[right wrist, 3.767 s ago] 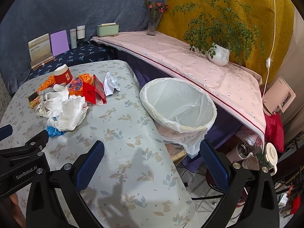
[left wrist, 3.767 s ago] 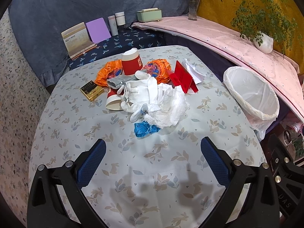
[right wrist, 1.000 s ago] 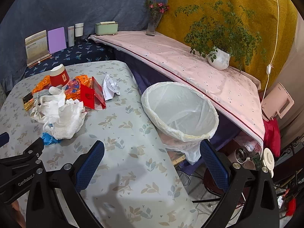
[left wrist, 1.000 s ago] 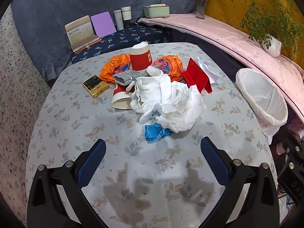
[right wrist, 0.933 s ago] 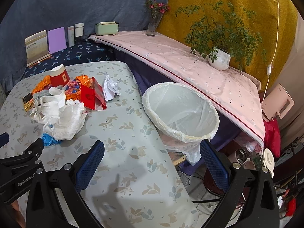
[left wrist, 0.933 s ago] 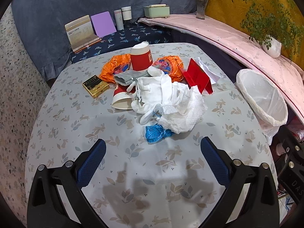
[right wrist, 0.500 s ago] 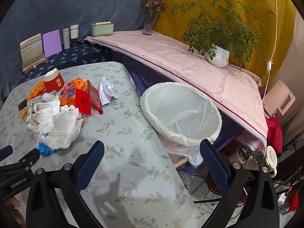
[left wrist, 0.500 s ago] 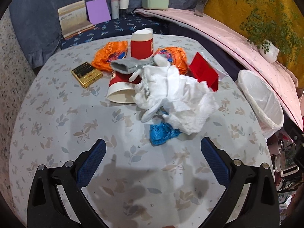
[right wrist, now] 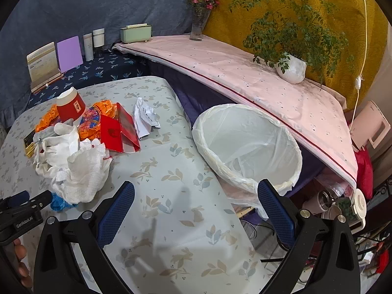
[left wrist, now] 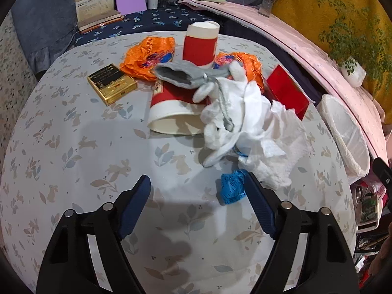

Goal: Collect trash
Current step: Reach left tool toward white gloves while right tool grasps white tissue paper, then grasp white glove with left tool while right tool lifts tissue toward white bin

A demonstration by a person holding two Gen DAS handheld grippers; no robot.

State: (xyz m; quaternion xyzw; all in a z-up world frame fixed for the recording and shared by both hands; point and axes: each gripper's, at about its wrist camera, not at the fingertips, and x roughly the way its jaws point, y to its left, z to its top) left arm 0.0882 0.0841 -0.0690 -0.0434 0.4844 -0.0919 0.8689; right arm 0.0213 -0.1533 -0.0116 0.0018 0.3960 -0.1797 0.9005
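A pile of trash lies on the floral table [left wrist: 73, 152]: a tipped red-and-white paper cup [left wrist: 176, 107], an upright red cup [left wrist: 201, 44], orange wrappers [left wrist: 147, 56], a grey sock [left wrist: 181, 73], white gloves and crumpled tissue [left wrist: 257, 127], a red box [left wrist: 286, 93], a gold box [left wrist: 111, 83] and a blue wad [left wrist: 231, 189]. My left gripper [left wrist: 197, 201] is open, just short of the pile, its right finger beside the blue wad. My right gripper [right wrist: 196, 210] is open and empty over the table edge near the white-lined trash bin [right wrist: 247, 147]. The pile also shows in the right wrist view [right wrist: 80, 161].
A crumpled white paper [right wrist: 144, 117] lies behind the red box. A pink-covered ledge [right wrist: 245, 73] holds a potted plant [right wrist: 291, 46] and a flower vase [right wrist: 197, 22]. Books, bottles and a green box stand on the dark bench behind. Clutter sits on the floor at right.
My left gripper has moved forward and lower toward the pile, so the blue wad now lies by its right finger. My right gripper has shifted slightly; the bin looks a little nearer.
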